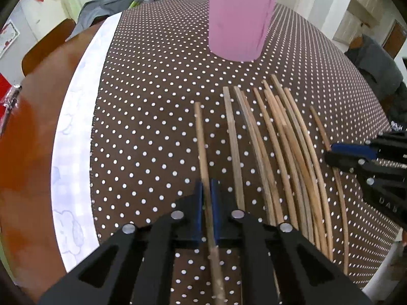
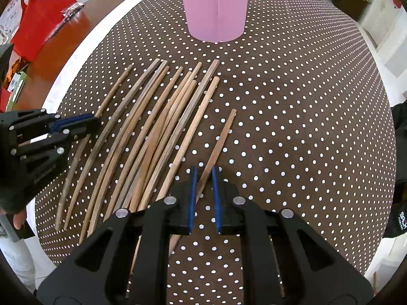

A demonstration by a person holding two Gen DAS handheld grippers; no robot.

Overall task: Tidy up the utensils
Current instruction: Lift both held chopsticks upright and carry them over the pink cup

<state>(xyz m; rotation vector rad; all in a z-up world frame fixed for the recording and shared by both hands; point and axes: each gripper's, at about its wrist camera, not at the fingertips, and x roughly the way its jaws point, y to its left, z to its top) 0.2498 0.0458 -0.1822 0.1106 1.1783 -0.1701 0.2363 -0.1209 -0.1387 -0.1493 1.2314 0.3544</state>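
A: Left gripper (image 1: 206,211) jaws clamp one chopstick (image 1: 202,147); right gripper (image 2: 204,198), jaws nearly shut, pinches another (image 2: 220,137).

B: The remaining sticks (image 2: 152,132) lie mid-desk (image 2: 305,101), pink cup (image 2: 215,7) toward the far edge.

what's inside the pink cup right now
Cannot tell: only the pink cup's outer wall and rim show, so its interior is hidden. Nothing sticks above the rim; the chopsticks lie on the tablecloth.
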